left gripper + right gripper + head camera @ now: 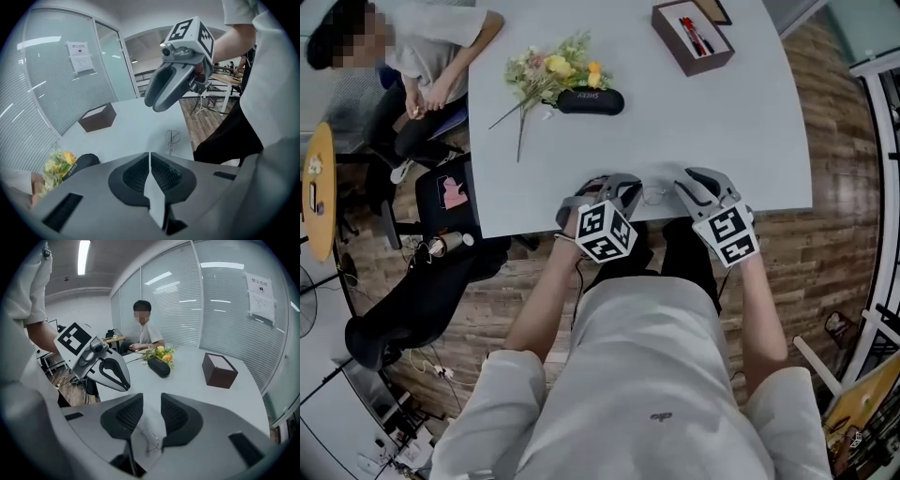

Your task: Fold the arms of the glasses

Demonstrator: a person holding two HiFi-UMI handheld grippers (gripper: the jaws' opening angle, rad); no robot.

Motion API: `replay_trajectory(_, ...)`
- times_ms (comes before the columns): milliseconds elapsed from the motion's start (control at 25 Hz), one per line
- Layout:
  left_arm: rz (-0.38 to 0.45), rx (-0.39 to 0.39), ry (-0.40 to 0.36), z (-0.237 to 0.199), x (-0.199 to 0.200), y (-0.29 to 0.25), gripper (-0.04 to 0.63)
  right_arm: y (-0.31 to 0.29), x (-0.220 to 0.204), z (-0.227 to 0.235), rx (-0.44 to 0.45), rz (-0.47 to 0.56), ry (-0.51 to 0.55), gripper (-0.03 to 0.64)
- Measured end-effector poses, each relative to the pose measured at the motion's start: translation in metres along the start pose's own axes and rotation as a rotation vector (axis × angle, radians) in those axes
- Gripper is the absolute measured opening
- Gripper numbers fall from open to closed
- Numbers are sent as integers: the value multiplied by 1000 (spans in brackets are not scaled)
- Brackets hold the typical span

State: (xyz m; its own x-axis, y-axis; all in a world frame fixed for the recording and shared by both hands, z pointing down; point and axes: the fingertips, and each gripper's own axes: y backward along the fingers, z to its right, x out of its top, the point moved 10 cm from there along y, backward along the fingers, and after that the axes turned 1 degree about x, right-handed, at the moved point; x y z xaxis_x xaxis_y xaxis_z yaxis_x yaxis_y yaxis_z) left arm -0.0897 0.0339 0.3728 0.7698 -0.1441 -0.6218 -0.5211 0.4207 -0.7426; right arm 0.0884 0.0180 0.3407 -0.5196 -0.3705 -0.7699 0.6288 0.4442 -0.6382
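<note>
Grey right claw [151,401] half-open, clear of glasses [149,438]

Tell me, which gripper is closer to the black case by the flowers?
Left. The left gripper is at the near edge of the table, straight across from the case. The right gripper is at that edge too, but further sideways.

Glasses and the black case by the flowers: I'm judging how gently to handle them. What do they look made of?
Glasses: thin wire frame, likely metal, clear lenses; the rims show as fine pale lines and the table shows through.
Case: black, matte, rounded, with light lettering; perhaps leatherette or fabric over a hard shell, I cannot tell which.
</note>
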Motion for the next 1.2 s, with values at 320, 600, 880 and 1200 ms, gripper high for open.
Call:
replay_trajectory(320,92,51,128,-7,3,36,23,11,20,-13,-40,91,-16,93)
replay_trajectory(600,187,92,255,-12,13,62,23,26,34,-13,-59,149,-64,60)
replay_trajectory(880,275,120,347,-20,19,78,23,38,41,-8,-75,198,-128,11)
replay_trajectory(1200,366,138,447,-30,24,91,21,53,51,-7,-76,265,-161,8)
